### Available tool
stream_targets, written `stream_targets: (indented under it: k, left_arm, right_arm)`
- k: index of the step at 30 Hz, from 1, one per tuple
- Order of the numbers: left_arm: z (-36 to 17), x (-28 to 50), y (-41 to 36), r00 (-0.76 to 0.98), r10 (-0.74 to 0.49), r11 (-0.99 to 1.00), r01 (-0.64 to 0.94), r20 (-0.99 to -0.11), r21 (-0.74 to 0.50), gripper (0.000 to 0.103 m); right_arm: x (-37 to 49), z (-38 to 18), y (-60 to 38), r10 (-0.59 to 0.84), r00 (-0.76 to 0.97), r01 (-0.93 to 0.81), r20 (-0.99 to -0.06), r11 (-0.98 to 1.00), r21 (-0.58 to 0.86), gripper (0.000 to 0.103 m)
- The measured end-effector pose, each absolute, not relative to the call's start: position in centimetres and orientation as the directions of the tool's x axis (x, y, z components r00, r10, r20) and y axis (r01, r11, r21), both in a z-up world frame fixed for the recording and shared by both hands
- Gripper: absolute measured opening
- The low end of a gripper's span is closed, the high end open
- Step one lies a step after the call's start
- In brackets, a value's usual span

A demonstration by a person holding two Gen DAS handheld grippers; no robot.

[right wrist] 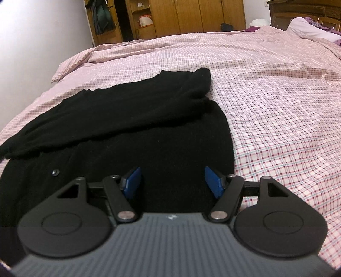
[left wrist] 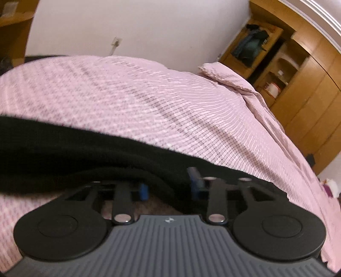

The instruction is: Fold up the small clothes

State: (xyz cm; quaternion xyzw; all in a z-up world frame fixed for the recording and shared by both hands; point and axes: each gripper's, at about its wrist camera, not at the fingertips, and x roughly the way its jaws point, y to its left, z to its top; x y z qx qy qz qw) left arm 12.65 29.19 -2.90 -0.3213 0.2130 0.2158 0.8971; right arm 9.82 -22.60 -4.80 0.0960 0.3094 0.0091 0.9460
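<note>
The left gripper [left wrist: 169, 185] is closed on a rolled edge of the black garment [right wrist: 132, 119], which lies on the checked bedspread [right wrist: 277, 110]. At three o'clock from it, the right gripper [right wrist: 172, 181] hovers open over the hem. Judging by this, a fold is starting; next the right jaws need cloth.

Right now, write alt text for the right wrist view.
An open right claw hovers over a black knitted garment spread on a pink checked bedsheet; one sleeve lies folded across it. Wooden wardrobes stand behind.
</note>
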Motion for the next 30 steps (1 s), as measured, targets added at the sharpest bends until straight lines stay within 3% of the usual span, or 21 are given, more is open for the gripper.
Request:
stream_targets:
  k: [2, 9, 13, 18, 23, 30]
  left_arm:
    - [-2.0, 13.2, 29.4, 0.838, 0.253, 0.735, -0.491, -0.483, -0.468, 0.02]
    - [3.7, 15.2, 27.2, 0.92, 0.21, 0.871, -0.331, -0.332, -0.364, 0.015]
    - [6.8, 16.1, 23.7, 0.967, 0.105, 0.933, -0.177, -0.234, -0.314, 0.015]
    - [8.5, 16.6, 17.8, 0.982, -0.063, 0.958, 0.009, -0.18, -0.288, 0.015]
    - [7.6, 17.6, 11.2, 0.955, -0.213, 0.953, 0.155, -0.209, -0.261, 0.015]
    - [1.5, 20.2, 4.3, 0.877, -0.277, 0.953, 0.197, -0.394, -0.231, 0.015]
  right_arm:
    - [9.8, -4.8, -22.6, 0.074, 0.808, 0.045, -0.584, 0.981, 0.187, 0.069]
    - [9.9, -4.7, -22.6, 0.069, 0.81, 0.057, -0.583, 0.979, 0.195, 0.069]
    - [10.0, -4.7, -22.6, 0.069, 0.811, 0.061, -0.581, 0.978, 0.2, 0.069]
    - [9.8, -4.7, -22.7, 0.073, 0.813, 0.06, -0.577, 0.976, 0.208, 0.069]
    - [9.7, -4.7, -22.9, 0.082, 0.817, 0.055, -0.571, 0.974, 0.219, 0.069]
    - [9.4, -4.8, -23.6, 0.102, 0.822, 0.044, -0.56, 0.969, 0.242, 0.068]
